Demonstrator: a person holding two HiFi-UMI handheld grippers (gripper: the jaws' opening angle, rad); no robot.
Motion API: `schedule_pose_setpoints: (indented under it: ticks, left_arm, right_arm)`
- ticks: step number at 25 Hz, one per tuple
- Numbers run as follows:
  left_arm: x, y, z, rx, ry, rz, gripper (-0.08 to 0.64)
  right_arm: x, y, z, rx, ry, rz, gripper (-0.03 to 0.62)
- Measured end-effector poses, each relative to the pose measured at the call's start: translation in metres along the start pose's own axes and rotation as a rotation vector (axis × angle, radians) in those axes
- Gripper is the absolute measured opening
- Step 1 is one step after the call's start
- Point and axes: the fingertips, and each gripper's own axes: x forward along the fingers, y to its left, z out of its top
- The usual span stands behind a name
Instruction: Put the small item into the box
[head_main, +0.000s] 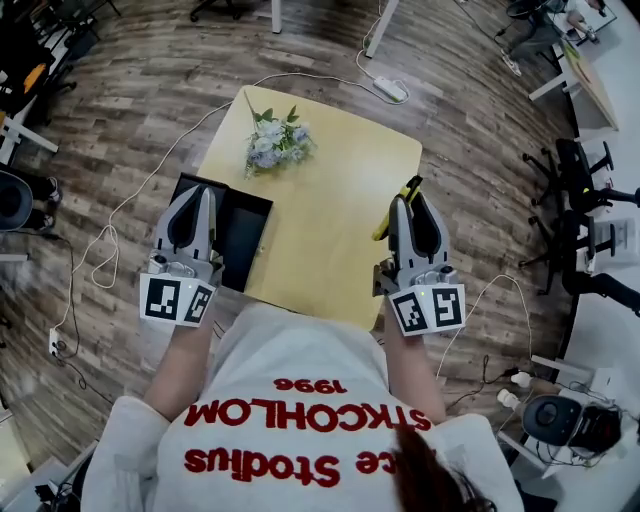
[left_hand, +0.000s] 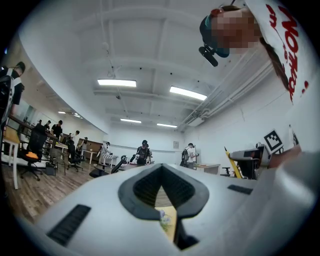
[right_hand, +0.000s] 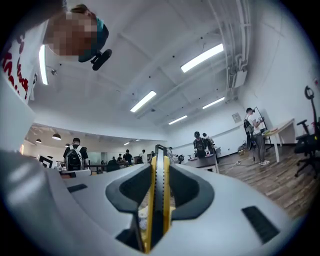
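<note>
My right gripper (head_main: 408, 202) is shut on a slim yellow and black item (head_main: 384, 229), which sticks out past the fingertips at the right edge of the yellow table (head_main: 330, 200). In the right gripper view that item (right_hand: 157, 200) stands upright between the pads. A black open box (head_main: 245, 225) lies at the table's left edge. My left gripper (head_main: 205, 192) hovers over the box's left part with its jaws together and nothing in them. In the left gripper view the tips (left_hand: 161, 167) meet, and a strip of table shows below them.
A small bunch of pale artificial flowers (head_main: 277, 140) lies at the table's far left. White cables and a power strip (head_main: 390, 90) trail over the wooden floor behind. Office chairs (head_main: 580, 170) and desks stand to the right. Several people stand far off in the room.
</note>
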Motion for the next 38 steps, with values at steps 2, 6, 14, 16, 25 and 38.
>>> schedule_pose_setpoints:
  ticks: [2, 6, 14, 16, 25, 38]
  left_arm:
    - [0.004, 0.002, 0.001, -0.006, -0.001, -0.005, 0.002]
    - [0.006, 0.001, 0.004, -0.006, -0.004, -0.017, 0.002]
    - [0.003, 0.005, 0.009, 0.004, -0.022, 0.008, 0.002]
    - [-0.003, 0.007, 0.010, 0.011, -0.025, 0.028, 0.002]
    - [-0.049, 0.041, 0.012, 0.038, -0.006, 0.199, 0.002]
    - [-0.116, 0.078, 0.010, 0.034, 0.005, 0.389, 0.002]
  right_arm:
    - [0.001, 0.001, 0.011, -0.010, -0.030, -0.011, 0.112]
    - [-0.003, 0.006, 0.027, -0.032, -0.059, -0.008, 0.112]
    - [0.002, 0.020, 0.034, -0.115, -0.046, 0.050, 0.112]
    - [0.006, 0.029, 0.032, -0.159, -0.032, 0.088, 0.112]
    - [0.048, 0.099, 0.012, -0.242, 0.007, 0.347, 0.112]
    - [0.076, 0.183, -0.016, -0.189, 0.055, 0.596, 0.112]
